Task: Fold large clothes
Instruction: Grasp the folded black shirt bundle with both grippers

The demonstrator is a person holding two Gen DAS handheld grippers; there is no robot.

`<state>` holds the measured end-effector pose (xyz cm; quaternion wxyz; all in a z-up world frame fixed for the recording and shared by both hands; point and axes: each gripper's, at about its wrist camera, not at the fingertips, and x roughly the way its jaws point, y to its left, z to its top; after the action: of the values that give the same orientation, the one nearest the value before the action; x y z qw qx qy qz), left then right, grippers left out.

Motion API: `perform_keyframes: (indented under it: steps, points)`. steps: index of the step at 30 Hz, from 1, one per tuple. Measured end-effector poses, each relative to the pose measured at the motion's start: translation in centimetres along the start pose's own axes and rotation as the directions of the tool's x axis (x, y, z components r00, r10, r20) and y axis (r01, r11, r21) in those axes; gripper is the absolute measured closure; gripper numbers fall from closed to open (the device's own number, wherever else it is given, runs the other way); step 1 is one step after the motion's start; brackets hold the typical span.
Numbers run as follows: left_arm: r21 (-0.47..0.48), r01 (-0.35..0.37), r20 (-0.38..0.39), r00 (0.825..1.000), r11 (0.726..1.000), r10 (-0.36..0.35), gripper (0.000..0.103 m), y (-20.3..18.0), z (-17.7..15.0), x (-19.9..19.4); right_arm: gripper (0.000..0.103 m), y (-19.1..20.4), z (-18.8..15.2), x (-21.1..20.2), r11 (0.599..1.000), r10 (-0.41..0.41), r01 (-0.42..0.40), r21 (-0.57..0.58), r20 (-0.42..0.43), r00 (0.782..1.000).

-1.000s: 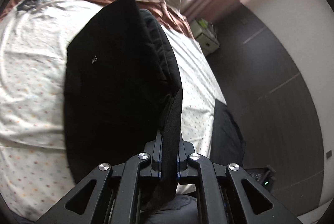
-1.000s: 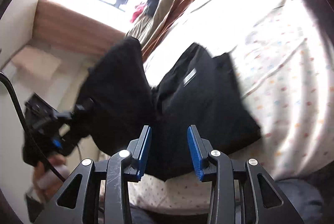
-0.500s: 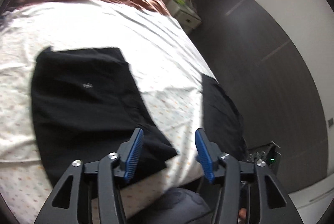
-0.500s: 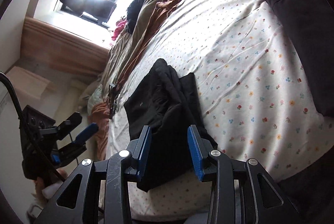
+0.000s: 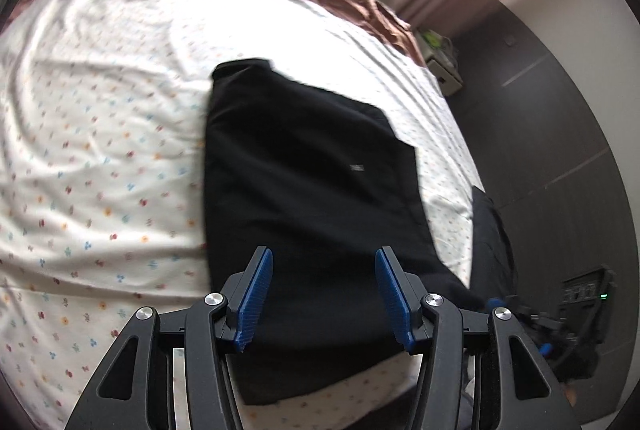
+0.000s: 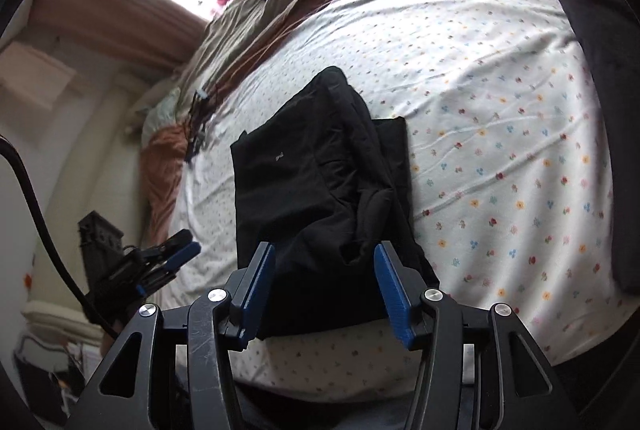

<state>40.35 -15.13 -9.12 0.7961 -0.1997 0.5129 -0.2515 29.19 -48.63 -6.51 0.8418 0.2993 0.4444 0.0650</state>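
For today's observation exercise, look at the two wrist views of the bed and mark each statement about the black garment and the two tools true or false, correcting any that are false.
1. The black garment lies folded on the flowered sheet. True.
2. The left tool is clamped on the garment. False: its jaws stand open, holding nothing.
3. The right tool is open. True.
4. The garment hangs in the air between the tools. False: it rests on the bed.
5. A brown blanket lies bunched at the far side of the bed. True.
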Motion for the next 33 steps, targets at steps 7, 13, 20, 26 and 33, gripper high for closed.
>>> perform_keyframes:
  steps: [7, 13, 20, 26, 33]
  points:
    - [-0.043, -0.006, -0.027, 1.0, 0.999, 0.005, 0.048, 2.6, -0.7, 1.9, 0.051, 0.5, 0.7, 2.1, 0.994, -0.102, 0.1, -0.04, -0.064, 0.993]
    - [-0.056, -0.012, -0.068, 0.998, 0.998, 0.008, 0.048, 3.8, -1.4, 2.7, 0.066, -0.9, 0.1, 5.1, 0.994, -0.111, 0.111, -0.005, -0.095, 0.989]
    - [-0.088, -0.005, -0.077, 0.997, 0.996, -0.002, 0.048, 4.5, -1.9, 2.8, 0.093, -3.0, -2.9, 4.0, 0.999, -0.006, 0.007, 0.051, -0.014, 1.0]
    - [-0.084, -0.014, -0.099, 0.995, 0.996, 0.005, 0.048, 4.4, -2.8, 4.1, 0.094, -6.6, -6.0, 3.8, 0.986, 0.07, -0.073, 0.151, 0.025, 0.997]
    - [-0.038, -0.049, -0.133, 0.99, 0.998, 0.044, 0.048, 3.9, -3.3, 5.8, 0.095, -10.6, -7.5, 6.7, 0.964, 0.099, -0.098, 0.245, 0.01, 0.995]
